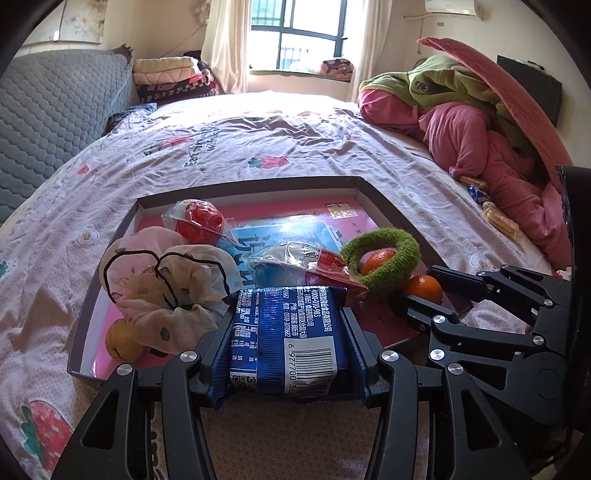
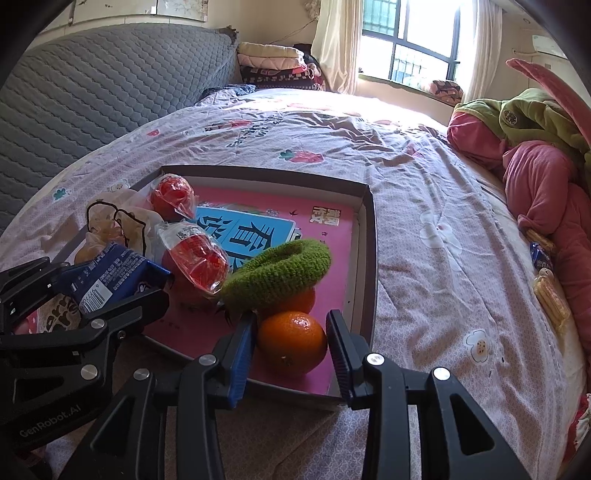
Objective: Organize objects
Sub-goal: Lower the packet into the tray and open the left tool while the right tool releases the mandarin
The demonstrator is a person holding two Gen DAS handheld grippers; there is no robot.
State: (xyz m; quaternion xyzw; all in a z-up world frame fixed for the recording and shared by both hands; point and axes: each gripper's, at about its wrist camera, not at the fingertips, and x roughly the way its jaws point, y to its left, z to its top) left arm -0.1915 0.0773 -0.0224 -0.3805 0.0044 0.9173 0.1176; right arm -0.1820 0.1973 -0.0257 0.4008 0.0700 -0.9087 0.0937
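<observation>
Bed: a wide bed (image 1: 258, 140) fills most of both views, covered by a pale pink sheet printed with strawberries, flowers and lettering.
Headboard side: a grey quilted mattress or pad (image 1: 51, 122) leans upright along the left edge of the bed.
Folded bedding: a stack of folded blankets (image 1: 170, 75) sits in the far left corner.
Heap at right: a rumpled pile of pink and green bedding (image 1: 472, 125) lies on the bed's right side.
Window: a dark-framed window (image 1: 299, 29) at the far wall, cream curtains (image 1: 225, 44) either side.
Light: strong daylight washes the far end of the sheet.
Walls: cream-coloured; an air conditioner (image 1: 454, 9) hangs high at right.
</observation>
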